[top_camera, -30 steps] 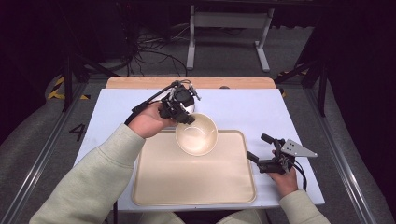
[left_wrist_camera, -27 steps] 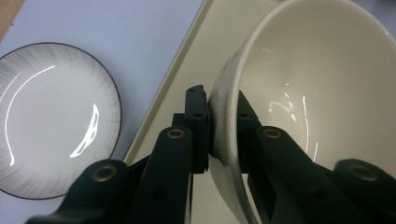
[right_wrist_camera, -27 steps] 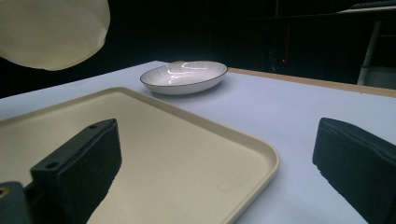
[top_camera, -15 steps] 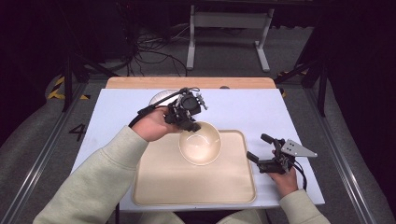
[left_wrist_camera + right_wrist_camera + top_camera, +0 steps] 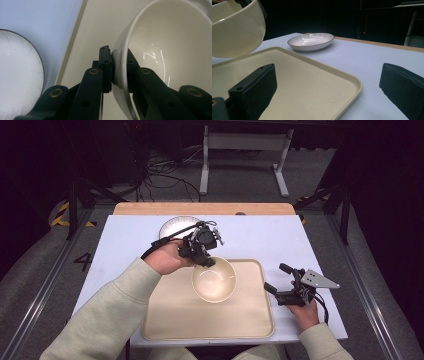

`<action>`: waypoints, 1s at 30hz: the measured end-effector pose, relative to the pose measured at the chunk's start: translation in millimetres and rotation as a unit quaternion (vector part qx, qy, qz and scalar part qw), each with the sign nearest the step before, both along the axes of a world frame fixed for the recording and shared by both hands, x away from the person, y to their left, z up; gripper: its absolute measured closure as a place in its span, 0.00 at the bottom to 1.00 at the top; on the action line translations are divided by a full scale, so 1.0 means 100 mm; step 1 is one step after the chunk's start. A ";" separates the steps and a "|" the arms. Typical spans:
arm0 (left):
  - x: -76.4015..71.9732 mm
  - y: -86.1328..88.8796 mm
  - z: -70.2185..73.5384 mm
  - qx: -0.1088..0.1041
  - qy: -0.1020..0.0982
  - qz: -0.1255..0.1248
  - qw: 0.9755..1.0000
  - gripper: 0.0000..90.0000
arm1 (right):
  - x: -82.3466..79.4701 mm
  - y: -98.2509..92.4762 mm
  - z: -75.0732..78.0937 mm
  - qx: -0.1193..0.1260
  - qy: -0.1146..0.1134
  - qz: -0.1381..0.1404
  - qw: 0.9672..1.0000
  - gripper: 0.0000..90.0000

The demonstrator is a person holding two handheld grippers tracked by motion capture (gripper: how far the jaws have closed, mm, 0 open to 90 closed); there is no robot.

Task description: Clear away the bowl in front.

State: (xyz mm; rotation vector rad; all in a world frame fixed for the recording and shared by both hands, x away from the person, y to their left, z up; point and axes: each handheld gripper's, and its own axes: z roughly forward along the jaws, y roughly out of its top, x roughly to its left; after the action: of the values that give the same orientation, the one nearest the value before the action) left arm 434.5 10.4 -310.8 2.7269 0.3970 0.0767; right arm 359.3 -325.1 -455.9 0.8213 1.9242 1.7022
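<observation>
A cream bowl (image 5: 215, 280) hangs tilted above the beige tray (image 5: 165, 320), its rim pinched by my left gripper (image 5: 206, 260), which is shut on it. In the left gripper view the jaws clamp the bowl's wall (image 5: 160, 50) from inside and outside, with the tray (image 5: 92, 30) below. My right gripper (image 5: 275, 277) rests open at the tray's right edge, nothing between its jaws. From the right gripper view the bowl (image 5: 234, 32) floats over the tray (image 5: 307, 82) at upper left.
A white plate with a dark rim (image 5: 175, 225) lies on the white tabletop (image 5: 270, 235) behind the tray, also seen as the plate (image 5: 312, 40) and the plate (image 5: 17, 75). A wooden strip (image 5: 200, 208) borders the far edge.
My left gripper has carried the bowl to the right and nearer, from the tray's back edge to over its middle. The plate behind it is now uncovered. The right gripper stayed put.
</observation>
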 end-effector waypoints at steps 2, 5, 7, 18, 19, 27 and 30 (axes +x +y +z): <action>-0.01 -0.02 -0.03 0.002 -0.001 -0.003 1.000 0.92 | 0.00 0.00 0.00 0.000 0.000 0.000 1.000 0.02; -0.02 -0.04 -0.07 0.007 0.000 -0.006 1.000 0.92 | 0.00 0.00 0.00 0.001 0.000 0.000 1.000 0.02; -0.02 -0.06 -0.11 0.012 0.002 -0.006 1.000 0.92 | 0.00 0.00 0.00 0.001 -0.001 0.001 1.000 0.02; -0.01 -0.10 -0.29 0.039 0.005 -0.008 0.999 0.92 | 0.00 0.00 0.00 0.001 0.000 0.001 1.000 0.02; -0.01 -0.10 -0.29 0.039 0.005 -0.008 0.999 0.92 | 0.00 0.00 0.00 0.001 0.000 0.001 1.000 0.02; -0.02 -0.14 -0.42 0.059 0.009 -0.017 0.998 0.92 | 0.00 0.00 0.00 0.001 0.000 0.001 1.000 0.02; -0.03 -0.16 -0.46 0.061 0.010 -0.013 0.998 0.92 | 0.00 0.00 0.00 0.001 0.000 0.002 1.000 0.02</action>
State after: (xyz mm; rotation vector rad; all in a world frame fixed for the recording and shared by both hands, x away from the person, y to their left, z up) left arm 431.1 -5.2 -356.9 2.8550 0.3740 0.0683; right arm 359.3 -325.1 -456.0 0.8196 1.9246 1.7067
